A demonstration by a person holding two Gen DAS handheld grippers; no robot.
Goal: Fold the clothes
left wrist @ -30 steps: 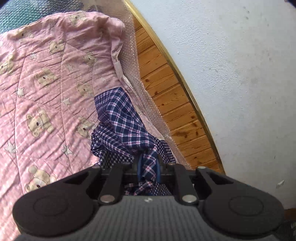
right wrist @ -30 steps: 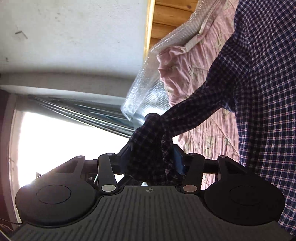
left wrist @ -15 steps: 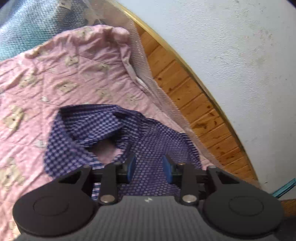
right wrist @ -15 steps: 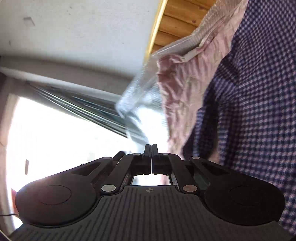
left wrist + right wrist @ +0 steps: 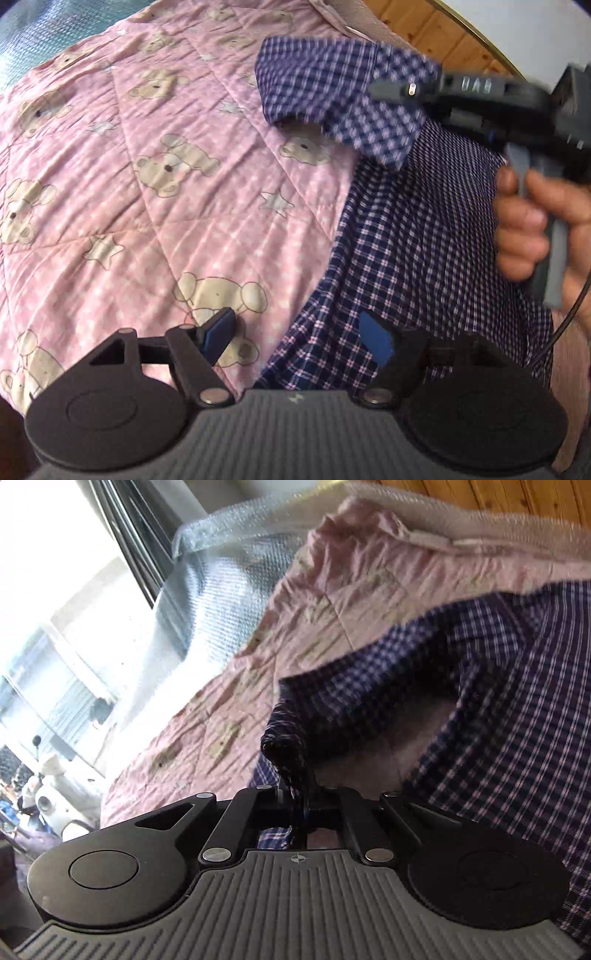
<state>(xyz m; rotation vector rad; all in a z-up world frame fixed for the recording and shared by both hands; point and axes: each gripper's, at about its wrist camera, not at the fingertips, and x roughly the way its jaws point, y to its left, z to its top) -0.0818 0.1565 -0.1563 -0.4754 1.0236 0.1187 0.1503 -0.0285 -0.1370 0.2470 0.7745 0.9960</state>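
A navy plaid shirt (image 5: 424, 258) lies spread on a pink quilt (image 5: 147, 184) printed with bears and stars. My left gripper (image 5: 299, 332) is open wide. Its right finger is over the shirt's edge and its left finger over bare quilt, with nothing held between them. My right gripper (image 5: 295, 794) is shut on a bunched bit of the shirt (image 5: 517, 701) beside the collar opening. In the left wrist view a hand (image 5: 524, 229) holds the right gripper (image 5: 384, 90) over the shirt's raised collar end, which is motion-blurred.
The quilt (image 5: 332, 609) covers a bed. Bubble wrap (image 5: 221, 572) lies along the bed's far edge. A wooden panel (image 5: 424, 22) runs behind the bed. A bright window (image 5: 55, 554) fills the left of the right wrist view.
My left gripper let go of the shirt, opened wide and swung over the quilt. The shirt dropped flat onto the bed. My right gripper now pinches fabric by the collar.
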